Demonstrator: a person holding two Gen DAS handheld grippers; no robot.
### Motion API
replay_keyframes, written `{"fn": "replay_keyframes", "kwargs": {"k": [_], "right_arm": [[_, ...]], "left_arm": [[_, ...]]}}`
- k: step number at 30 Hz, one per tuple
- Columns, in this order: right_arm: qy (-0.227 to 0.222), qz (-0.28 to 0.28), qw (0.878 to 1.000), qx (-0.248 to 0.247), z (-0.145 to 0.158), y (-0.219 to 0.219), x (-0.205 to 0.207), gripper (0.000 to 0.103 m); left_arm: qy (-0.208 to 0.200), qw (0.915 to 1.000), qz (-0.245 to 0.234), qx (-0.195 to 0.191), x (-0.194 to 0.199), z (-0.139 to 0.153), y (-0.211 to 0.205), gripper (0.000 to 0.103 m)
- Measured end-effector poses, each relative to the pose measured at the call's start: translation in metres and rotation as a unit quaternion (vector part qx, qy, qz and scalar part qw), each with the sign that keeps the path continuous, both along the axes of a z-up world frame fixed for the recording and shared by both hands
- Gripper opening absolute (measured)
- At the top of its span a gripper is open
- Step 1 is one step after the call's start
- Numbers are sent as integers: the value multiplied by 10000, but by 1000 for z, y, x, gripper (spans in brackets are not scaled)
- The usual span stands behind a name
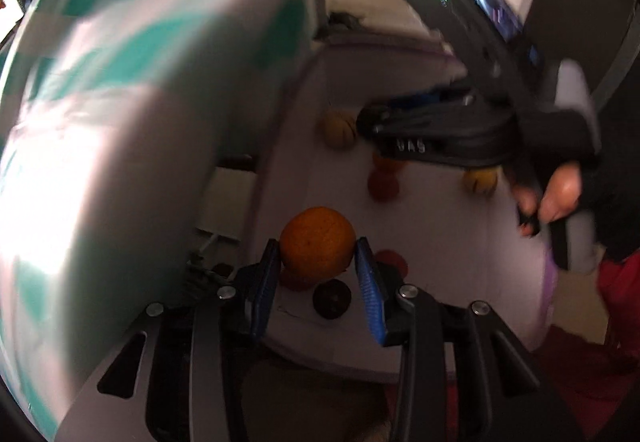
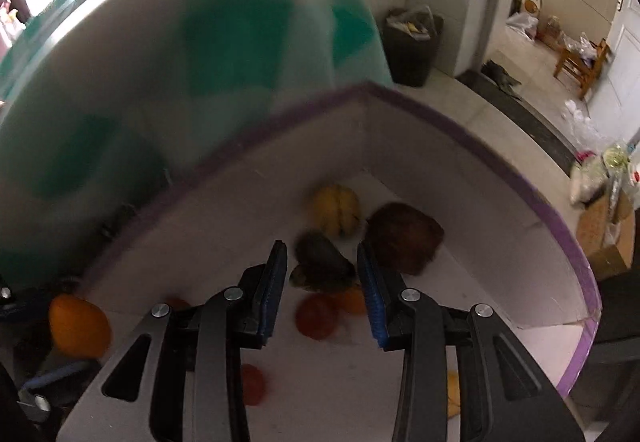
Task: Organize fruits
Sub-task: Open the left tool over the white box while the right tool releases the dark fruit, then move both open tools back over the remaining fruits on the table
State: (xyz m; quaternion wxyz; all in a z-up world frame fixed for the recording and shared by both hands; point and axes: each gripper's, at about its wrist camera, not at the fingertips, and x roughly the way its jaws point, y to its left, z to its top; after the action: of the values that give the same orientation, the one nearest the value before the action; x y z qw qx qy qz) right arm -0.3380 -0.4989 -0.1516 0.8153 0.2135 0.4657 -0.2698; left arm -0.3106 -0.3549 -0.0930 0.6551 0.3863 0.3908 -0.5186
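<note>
Orange (image 1: 317,240) is clamped between the left gripper (image 1: 316,256) fingers, low centre of the left wrist view, above the white box (image 2: 460,146) with purple rim. Right gripper (image 2: 322,262) fingers look clenched on nothing, hovering over the fruit pile (image 2: 340,242) inside the box.
</note>
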Motion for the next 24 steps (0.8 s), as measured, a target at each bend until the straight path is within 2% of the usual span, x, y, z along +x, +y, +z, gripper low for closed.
{"fn": "replay_keyframes", "kwargs": {"k": [4,7,11,14,17,18,19,21,24], "right_arm": [[664,-16,9974,-271,-19,-6,-4,37],[888,-2,9956,-289,-29,-10,-9,37],[965,17,9951,-212,-36,-10,-10,37],[992,19,9948,-236,-36,-9,-8,39],[1021,-30,9945,-244,-34,-8,-7,50],[1012,-58,9945,-247,-34,-10,-5,53],[994,-93,9947,-250,-32,-11,-6,56],[956,-159,9949,-261,-30,-13,-7,66],[899,-250,9952,-304,-27,-16,-7,78]], "left_arm": [[-142,9986,-306,408,-11,-32,-13,39],[-125,9971,-426,614,-18,-50,-19,39],[-3,9959,-471,776,-20,-66,-21,40],[192,9961,-336,787,-11,-70,-18,43],[330,9970,-209,667,-6,-66,-18,48],[356,9972,-195,629,-6,-65,-19,55],[374,9975,-180,579,-6,-63,-18,67],[350,9985,-165,390,-6,-56,-14,78],[111,9996,-235,137,-13,-42,-12,82]]}}
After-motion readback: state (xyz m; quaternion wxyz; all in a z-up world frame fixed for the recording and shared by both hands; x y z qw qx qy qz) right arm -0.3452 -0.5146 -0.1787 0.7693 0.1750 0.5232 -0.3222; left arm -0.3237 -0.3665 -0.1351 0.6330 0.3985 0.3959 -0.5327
